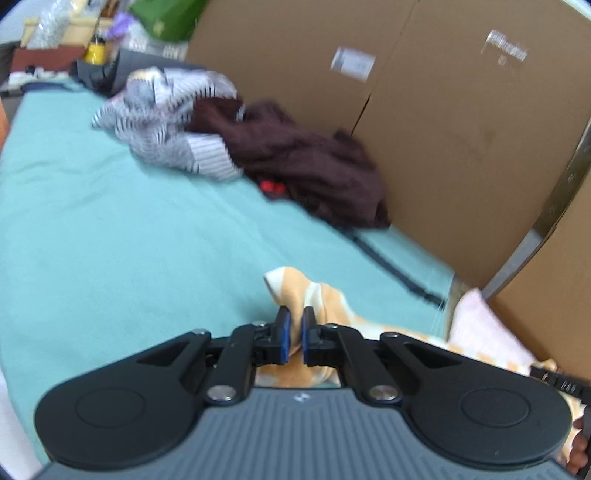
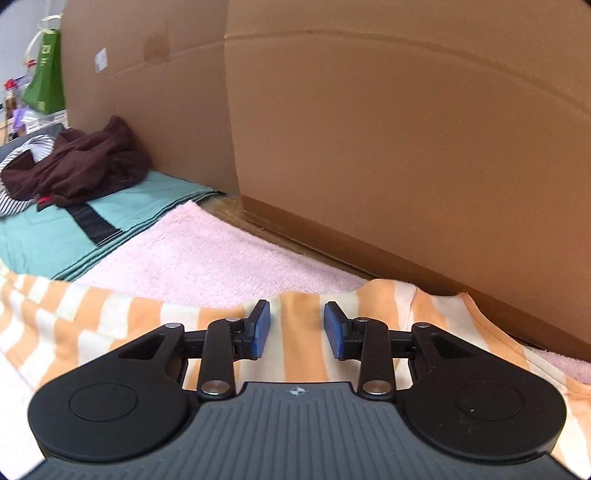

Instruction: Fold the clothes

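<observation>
An orange-and-white striped garment [image 2: 110, 317] lies spread over a pink towel [image 2: 207, 254]. My right gripper [image 2: 297, 328] hovers just over it, open, its blue pads [image 2: 262, 325] apart with striped cloth showing between them. In the left wrist view my left gripper [image 1: 294, 332] is shut on a bunched-up corner of the same striped garment [image 1: 314, 295], lifted off the teal sheet [image 1: 110, 229]. The rest of the garment trails right, under the gripper body.
A dark maroon garment [image 1: 310, 158] and a black-and-white striped one [image 1: 166, 122] lie heaped by the cardboard wall [image 1: 443, 110], which runs along the far and right sides. Clutter and a green bag [image 1: 166, 18] stand at the far left. A black strap [image 2: 92, 221] crosses the sheet.
</observation>
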Tool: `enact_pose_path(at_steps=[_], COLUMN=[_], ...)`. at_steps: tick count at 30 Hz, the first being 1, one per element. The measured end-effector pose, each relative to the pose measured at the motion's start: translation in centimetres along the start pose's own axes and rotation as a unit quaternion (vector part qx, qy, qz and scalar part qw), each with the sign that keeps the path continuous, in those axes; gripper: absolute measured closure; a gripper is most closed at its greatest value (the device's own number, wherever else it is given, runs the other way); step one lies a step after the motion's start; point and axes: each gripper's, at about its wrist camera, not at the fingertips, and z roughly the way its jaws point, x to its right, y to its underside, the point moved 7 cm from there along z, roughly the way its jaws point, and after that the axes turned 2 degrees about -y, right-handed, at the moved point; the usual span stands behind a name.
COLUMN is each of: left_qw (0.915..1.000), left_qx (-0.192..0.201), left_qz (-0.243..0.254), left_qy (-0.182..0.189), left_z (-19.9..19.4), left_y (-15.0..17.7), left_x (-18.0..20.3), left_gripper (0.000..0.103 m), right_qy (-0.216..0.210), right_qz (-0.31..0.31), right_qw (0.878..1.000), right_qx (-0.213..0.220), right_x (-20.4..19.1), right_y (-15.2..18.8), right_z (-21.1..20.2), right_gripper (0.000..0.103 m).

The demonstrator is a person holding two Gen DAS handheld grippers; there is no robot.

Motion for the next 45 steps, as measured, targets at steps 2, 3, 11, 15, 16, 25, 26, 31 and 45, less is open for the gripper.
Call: enact_pose_path(at_steps=[2, 3, 11, 15, 16, 25, 26, 31, 45], left_qw=[0.9999, 0.9998, 0.9871, 0.9911, 0.9924, 0.9969, 0.9961, 0.9976, 0.9968], left_qx=[-0.006, -0.010, -0.044, -0.009, -0.008, -0.056, -0.049, -0.053, -0.071], left_qz=[-0.009, -0.013, -0.110, -0.100, -0.094, -0.054, -0.069, -0.043, -0.035], left_qy=[0.006, 0.011, 0.108, 0.087, 0.079, 0.007, 0.025, -0.012, -0.005], left_z=[0.0, 0.0, -2.5, -4.0, -4.0, -1.3, -2.2, -3.3, -1.8], left_y=[-0.2, -0.2, -0.9, -2.5, -2.8, -2.3, -2.7, -3.1, -3.2], left_x=[-0.6, -0.9, -3.1, -3.5, -3.4, -2.1, -2.1, -2.3, -2.1], left_gripper=[0.103, 0.103, 0.103, 0.103, 0.103, 0.103, 0.103, 0.103, 0.103], right_qy=[-0.024, -0.036, -0.078, -0.089, -0.091, -0.121, -0.124, -0.138, -0.163], right_qz=[0.023, 0.035, -0.011, 0.005, 0.012, 0.114, 0.117, 0.132, 0.017], right_qw=[0.999, 0.998, 0.997, 0.996, 0.995, 0.985, 0.984, 0.980, 0.986], right_qx=[0.015, 0.023, 0.020, 0.022, 0.024, 0.042, 0.044, 0.052, -0.036], right_x=[-0.1, -0.2, -0.7, -0.4, -0.2, 2.3, 2.3, 2.6, -6.7], right_y=[0.1, 0.2, 6.0, 7.3, 7.2, 7.1, 7.2, 7.3, 3.6], right_z=[-1.8, -2.8, -10.7, -10.5, -10.4, -10.6, -10.7, -11.2, -6.5], right_gripper=[0.068, 0.067, 0.053, 0.058, 0.059, 0.057, 0.056, 0.059, 0.066])
